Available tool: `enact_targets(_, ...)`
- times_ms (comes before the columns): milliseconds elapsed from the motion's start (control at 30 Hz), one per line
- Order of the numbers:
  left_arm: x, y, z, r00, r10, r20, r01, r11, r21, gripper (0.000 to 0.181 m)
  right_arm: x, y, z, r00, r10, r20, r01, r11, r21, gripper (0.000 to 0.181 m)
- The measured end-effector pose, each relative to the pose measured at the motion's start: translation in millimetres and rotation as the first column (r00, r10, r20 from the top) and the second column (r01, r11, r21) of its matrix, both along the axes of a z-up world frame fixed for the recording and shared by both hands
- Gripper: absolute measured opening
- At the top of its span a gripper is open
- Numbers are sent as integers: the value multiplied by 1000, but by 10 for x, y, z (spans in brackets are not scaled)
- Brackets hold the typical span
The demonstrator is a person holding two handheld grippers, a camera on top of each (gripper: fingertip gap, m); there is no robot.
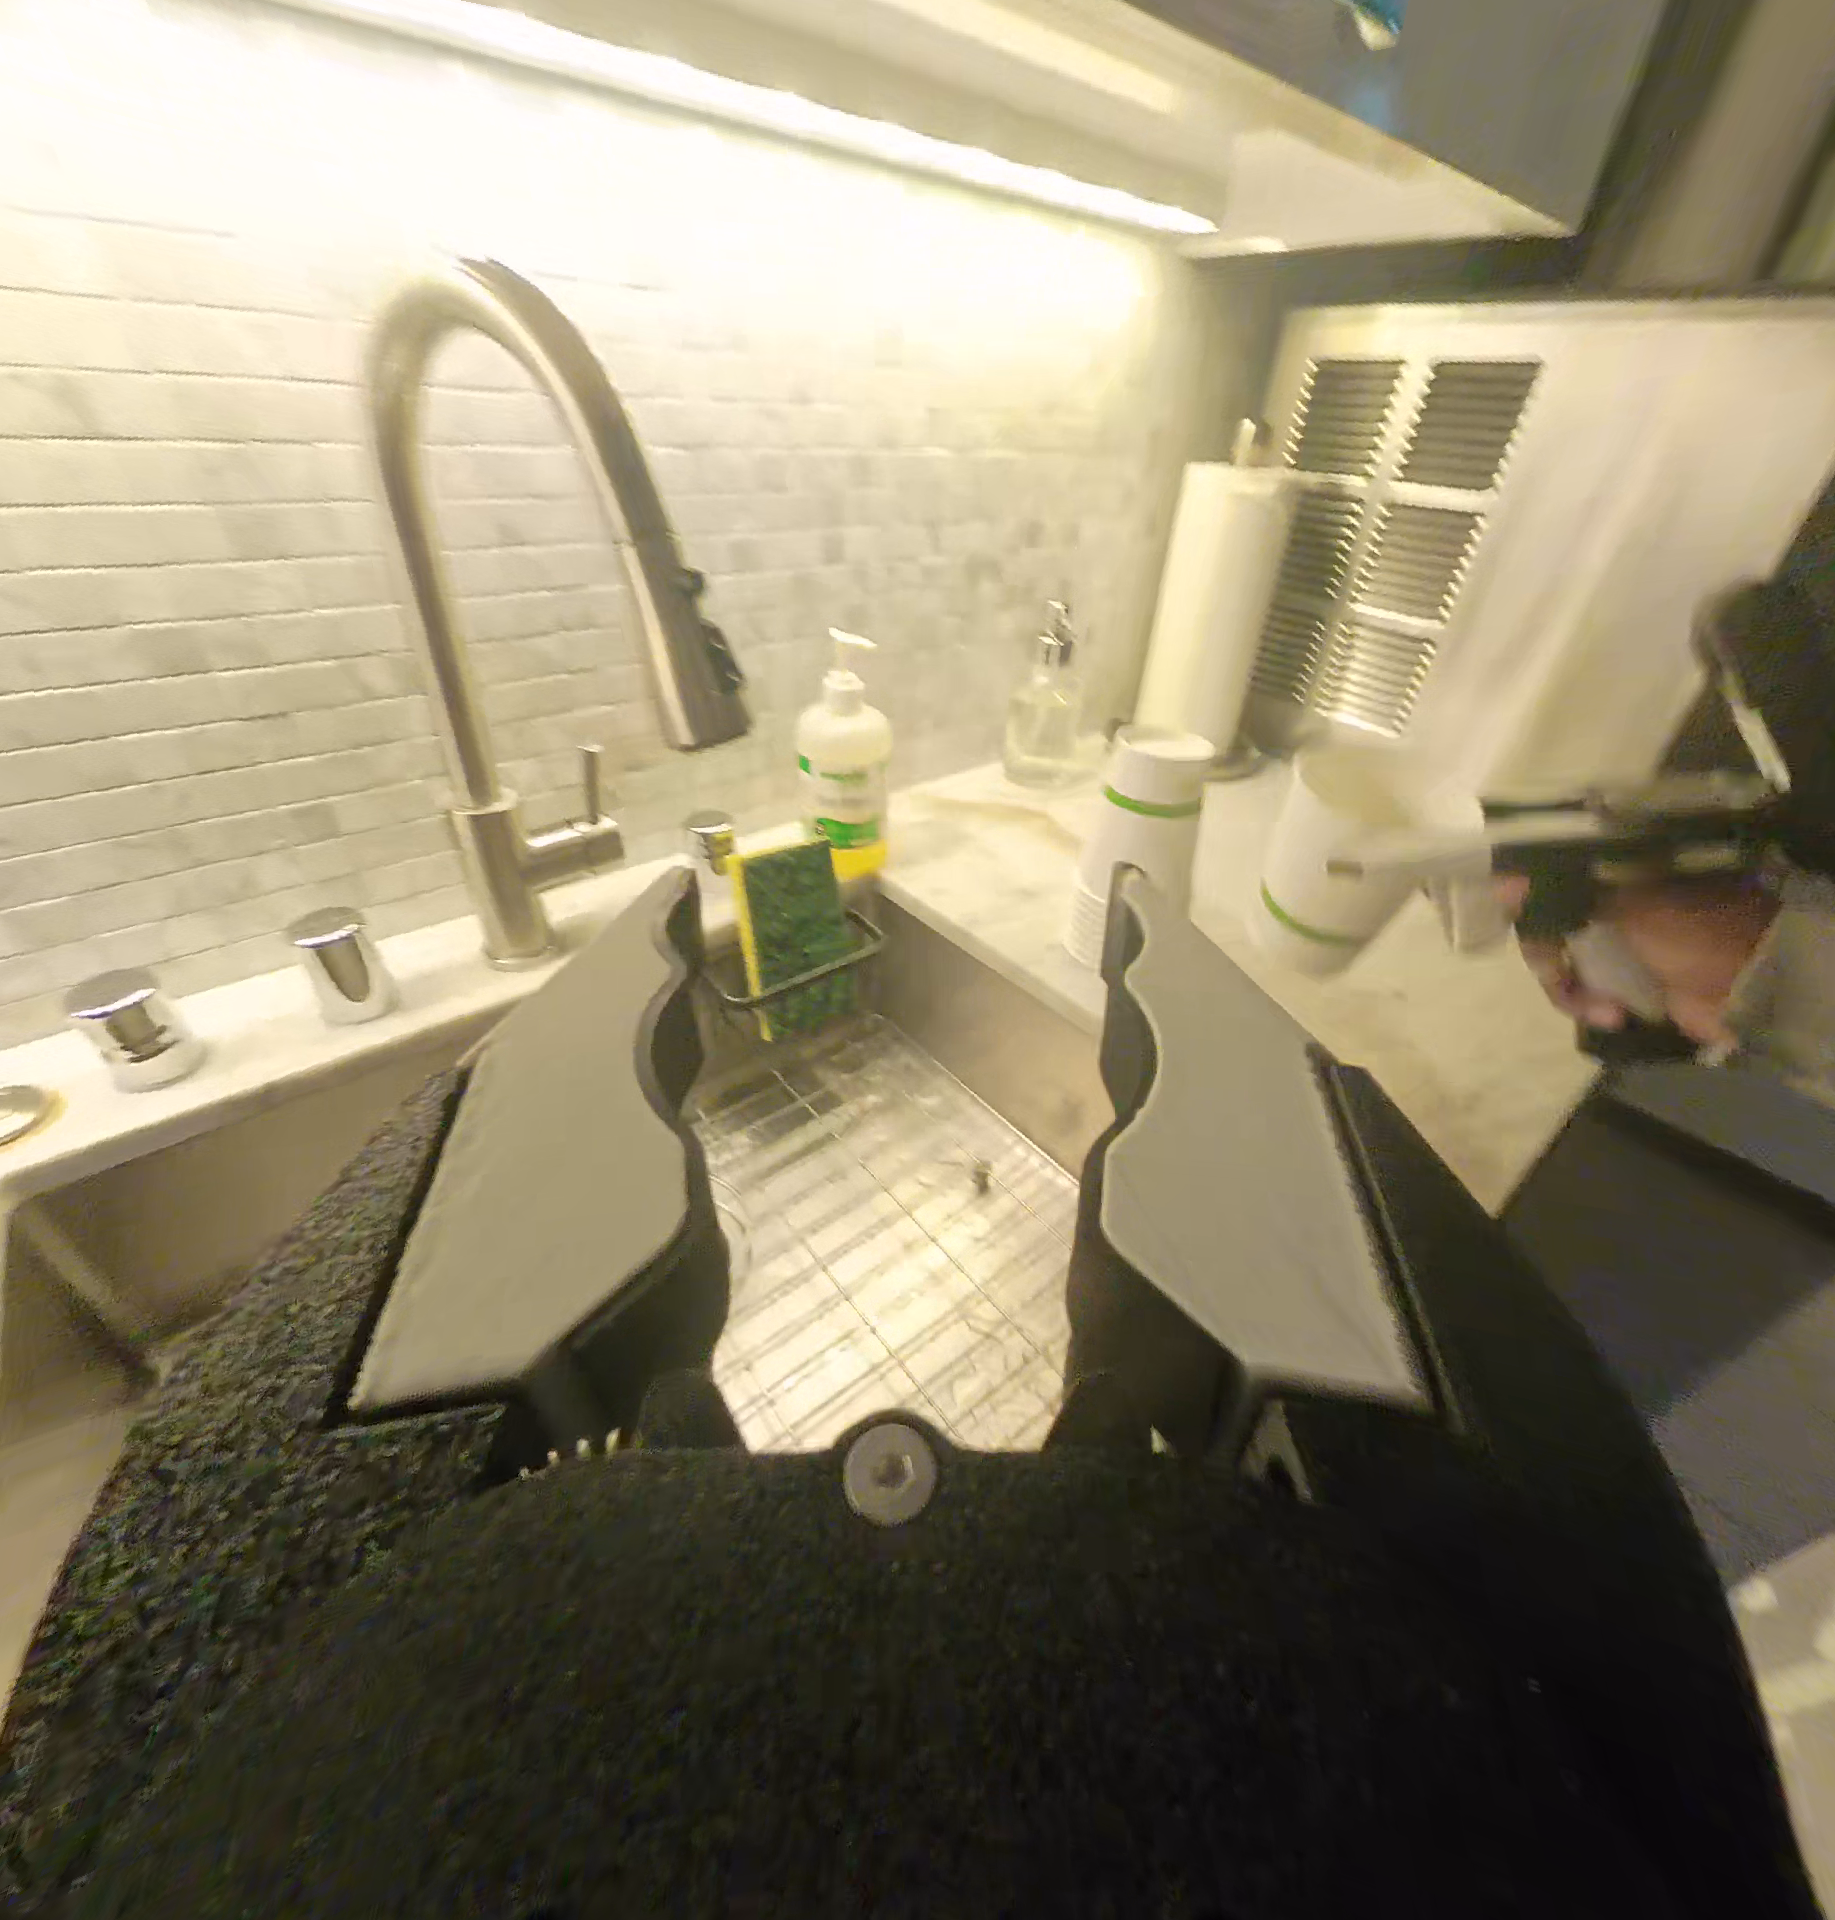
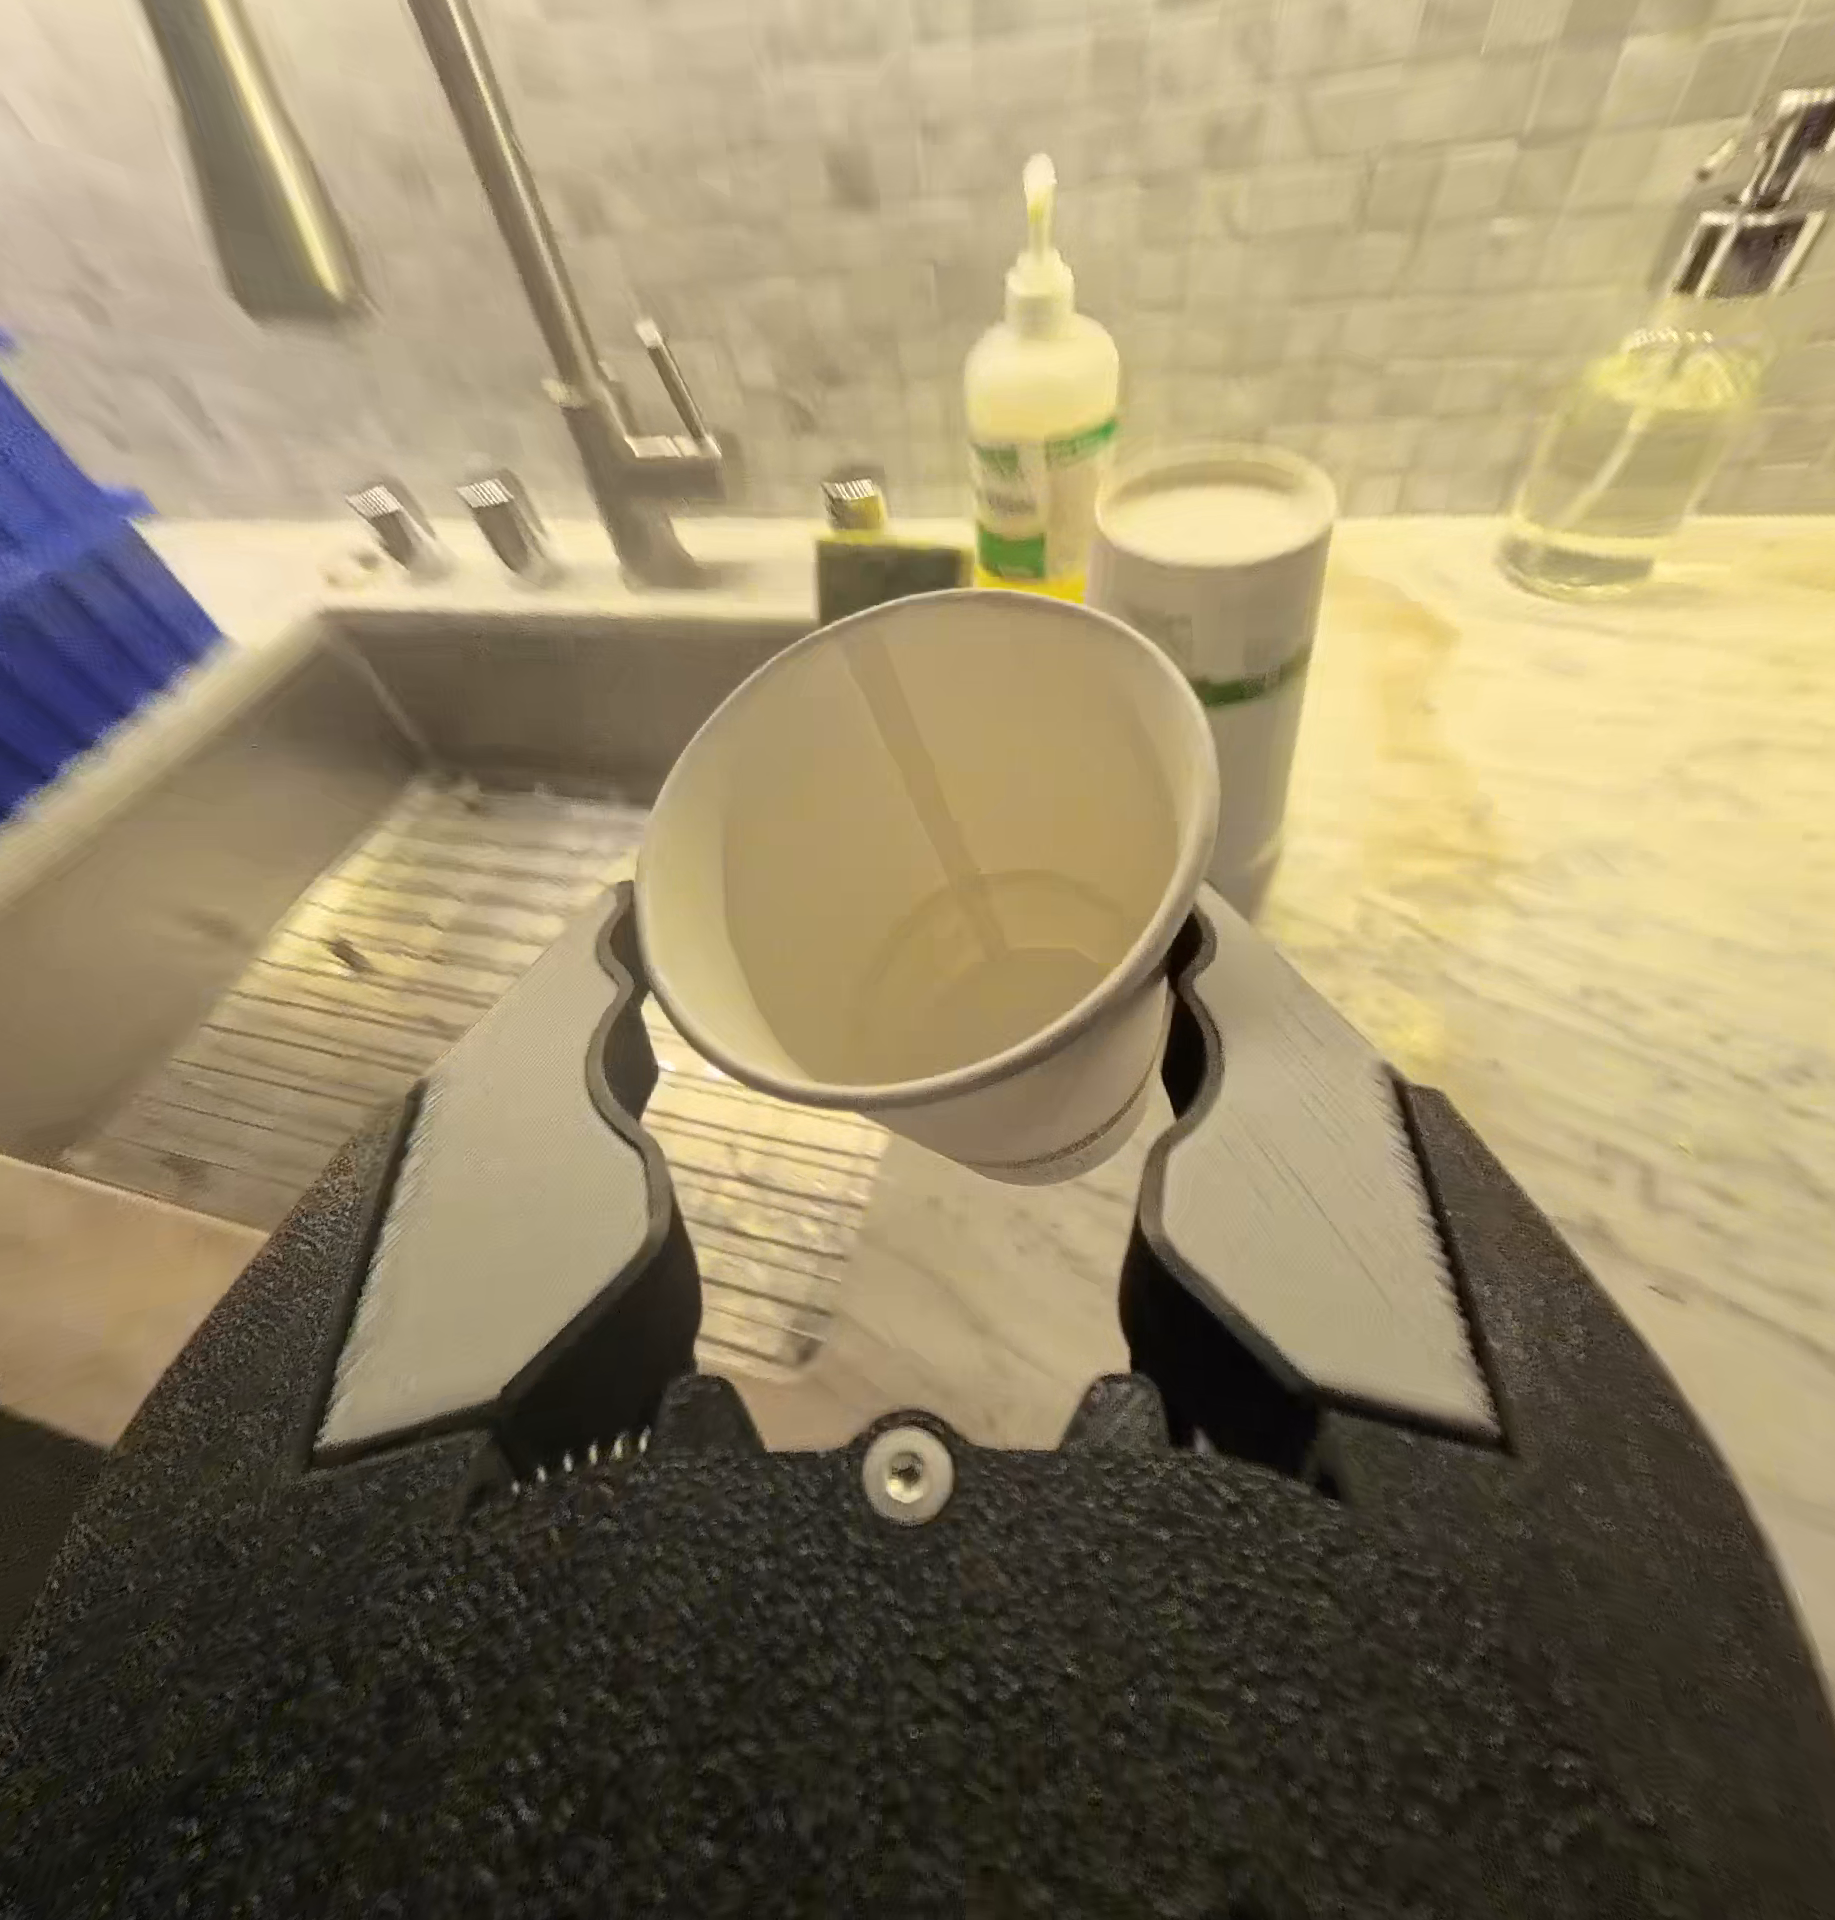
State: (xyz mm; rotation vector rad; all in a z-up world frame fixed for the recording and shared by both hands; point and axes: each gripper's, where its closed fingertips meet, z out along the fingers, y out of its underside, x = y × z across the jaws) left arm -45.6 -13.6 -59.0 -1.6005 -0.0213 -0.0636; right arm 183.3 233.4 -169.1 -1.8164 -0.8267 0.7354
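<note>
My right gripper point(image 2: 908, 935) is shut on a white paper cup point(image 2: 923, 862) with a green band. The cup is tilted, its empty mouth toward the camera, held over the counter edge beside the steel sink point(image 2: 373, 665). In the left wrist view the same cup point(image 1: 1339, 862) and the right gripper point(image 1: 1432, 842) show at the right, above the counter. My left gripper point(image 1: 897, 894) is open and empty, held above the sink point(image 1: 996, 966) and its wire grid point(image 1: 892, 1226). A stack of upside-down paper cups point(image 2: 1219, 623) stands on the counter just behind the held cup; it also shows in the left wrist view point(image 1: 1147, 821).
A tall faucet point(image 1: 497, 582) stands behind the sink. A sponge point(image 1: 793, 935) sits in a caddy at the sink's corner, a soap pump bottle point(image 1: 842, 748) behind it. A glass dispenser point(image 2: 1630, 457) and a paper towel roll point(image 1: 1204, 603) stand on the marble counter point(image 2: 1567, 883).
</note>
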Motion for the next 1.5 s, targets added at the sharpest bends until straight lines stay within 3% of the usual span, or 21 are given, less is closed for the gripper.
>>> enact_targets(133, -356, -137, 130, 993, 114, 34, -116, 992, 45, 54, -62, 71, -499, 999, -7, 38, 9, 999, -49, 100)
enact_targets(267, -589, -282, 90, 981, 192, 33, -192, 981, 4, 37, -70, 121, -855, 997, -12, 72, 23, 988, -156, 101)
enact_targets(600, -842, -499, 21, 952, 303, 51, -302, 953, -20, 47, -63, 187, -896, 999, 1, 52, 8, 982, -191, 106)
enact_targets(767, -885, -533, 32, 945, 317, 79, -317, 948, -11, 54, 10, 166, -768, 996, 17, 89, -5, 991, -134, 121)
enact_targets(867, -931, -576, 13, 941, 330, 78, -329, 944, -22, 57, 168, 148, -540, 991, -11, 135, 15, 999, -31, 128)
enact_targets(967, -979, -633, -27, 934, 352, 59, -349, 936, -44, 61, 327, 57, -246, 984, -46, 170, 36, 997, 66, 128)
enact_targets(1200, -1031, -758, -264, 923, 382, 55, -373, 919, -127, 70, 474, -412, 39, 972, -118, 202, 110, 993, 50, 122)
enact_targets(1500, -833, -782, -547, 936, 349, 48, -334, 921, -201, 76, 560, -920, -100, 963, -176, 206, 188, 981, -38, 114)
